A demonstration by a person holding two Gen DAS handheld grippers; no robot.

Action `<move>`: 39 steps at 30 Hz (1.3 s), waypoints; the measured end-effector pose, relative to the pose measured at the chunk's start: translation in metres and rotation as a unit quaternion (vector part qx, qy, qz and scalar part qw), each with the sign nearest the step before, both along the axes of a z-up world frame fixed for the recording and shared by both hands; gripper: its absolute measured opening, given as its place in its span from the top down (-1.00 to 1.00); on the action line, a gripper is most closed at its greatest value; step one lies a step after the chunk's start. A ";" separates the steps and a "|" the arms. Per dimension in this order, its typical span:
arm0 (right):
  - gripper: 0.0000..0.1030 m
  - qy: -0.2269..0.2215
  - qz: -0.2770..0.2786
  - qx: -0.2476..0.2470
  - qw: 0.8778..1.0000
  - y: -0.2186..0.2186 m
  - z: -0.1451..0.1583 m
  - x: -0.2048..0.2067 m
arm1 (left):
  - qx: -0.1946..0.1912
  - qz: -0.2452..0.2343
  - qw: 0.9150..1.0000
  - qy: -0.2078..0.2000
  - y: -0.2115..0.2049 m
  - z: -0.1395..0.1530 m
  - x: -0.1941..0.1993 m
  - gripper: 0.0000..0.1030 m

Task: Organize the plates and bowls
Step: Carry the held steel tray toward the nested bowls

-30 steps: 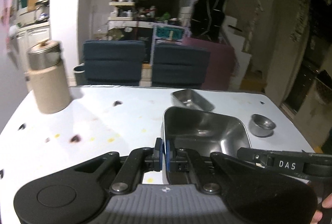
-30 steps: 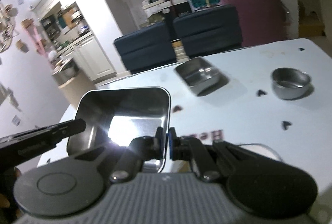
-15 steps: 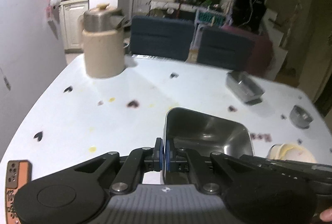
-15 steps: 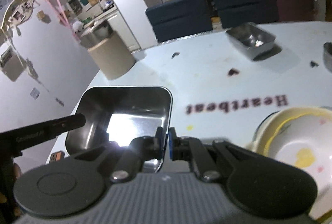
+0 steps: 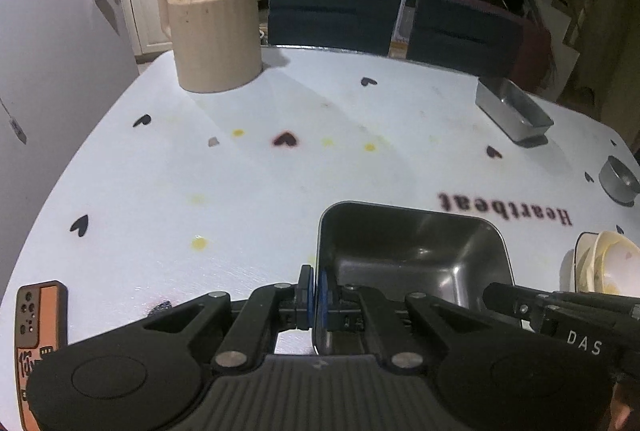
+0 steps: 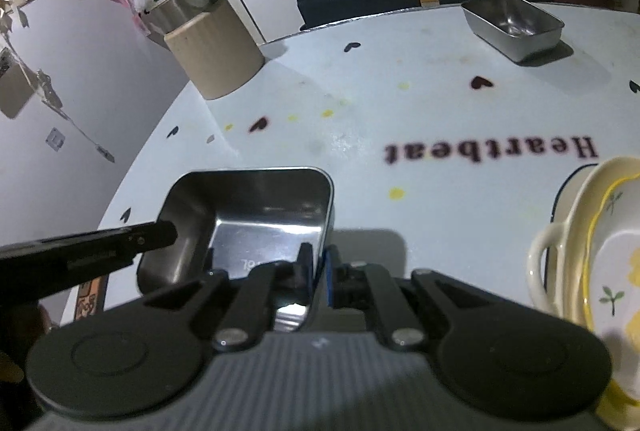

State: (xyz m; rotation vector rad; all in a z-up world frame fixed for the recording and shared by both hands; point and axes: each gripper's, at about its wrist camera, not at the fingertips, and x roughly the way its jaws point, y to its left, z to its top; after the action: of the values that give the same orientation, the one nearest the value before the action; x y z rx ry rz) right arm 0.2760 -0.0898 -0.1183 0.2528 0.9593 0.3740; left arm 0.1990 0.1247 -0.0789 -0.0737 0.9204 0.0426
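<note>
A: Two grippers hold one thing now. The left gripper [image 5: 316, 301] has its jaws closed on the left wall of the large rectangular steel tray [image 5: 404, 263], and the right gripper [image 6: 319, 273] is clamped on the right wall of the same tray. I judge the tray is low over the white table with printed hearts [image 5: 240, 191], near its front edge, but I cannot tell if its bottom touches.

B: What can go wrong from here?

A: Each grip is only a thin pinch on a smooth metal rim. If one hand goes faster or turns more than the other, the wall may slide out between the pads and the tray would drop on one side. Also the cream ceramic dishes with yellow pattern [image 6: 592, 271] are stacked just beside the right gripper. A careless move to that side could knock them.

B: And the other pieces?

A: The small rectangular steel tray [image 6: 514, 27] and the small round steel bowl [image 5: 618, 183] stand well apart, at the far side and the right edge. They are not in danger, I think.

B: What is not clear for you?

A: The underside of the held tray is hidden by the gripper bodies. The cream dishes are cut by the frame edge, so I cannot count them. An orange and black flat object [image 5: 40, 315] at the table corner is also cut off; I cannot say what it is.
</note>
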 end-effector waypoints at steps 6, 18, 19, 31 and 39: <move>0.84 0.013 -0.004 -0.017 1.000 0.009 -0.004 0.008 | 0.007 -0.003 1.000 0.023 -0.003 -0.011 0.009 0.94; 0.80 0.032 -0.005 -0.019 0.999 0.015 -0.005 0.014 | 0.007 0.001 0.999 0.050 0.000 -0.029 0.017 0.91; 0.80 0.032 -0.005 -0.020 0.999 0.015 -0.005 0.013 | 0.007 0.001 0.999 0.050 0.000 -0.029 0.017 0.91; 0.79 0.051 -0.009 -0.018 0.998 0.017 -0.011 0.021 | 0.010 -0.004 0.998 0.063 -0.001 -0.036 0.020 0.88; 0.79 0.058 -0.008 -0.017 0.998 0.019 -0.014 0.026 | 0.006 -0.007 0.998 0.063 0.000 -0.037 0.021 0.85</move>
State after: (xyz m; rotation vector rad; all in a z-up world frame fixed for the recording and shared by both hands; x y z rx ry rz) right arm 0.3018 -0.0710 -0.1327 0.2532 1.0756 0.3303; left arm 0.2201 0.1248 -0.1158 -0.0542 1.0472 0.0402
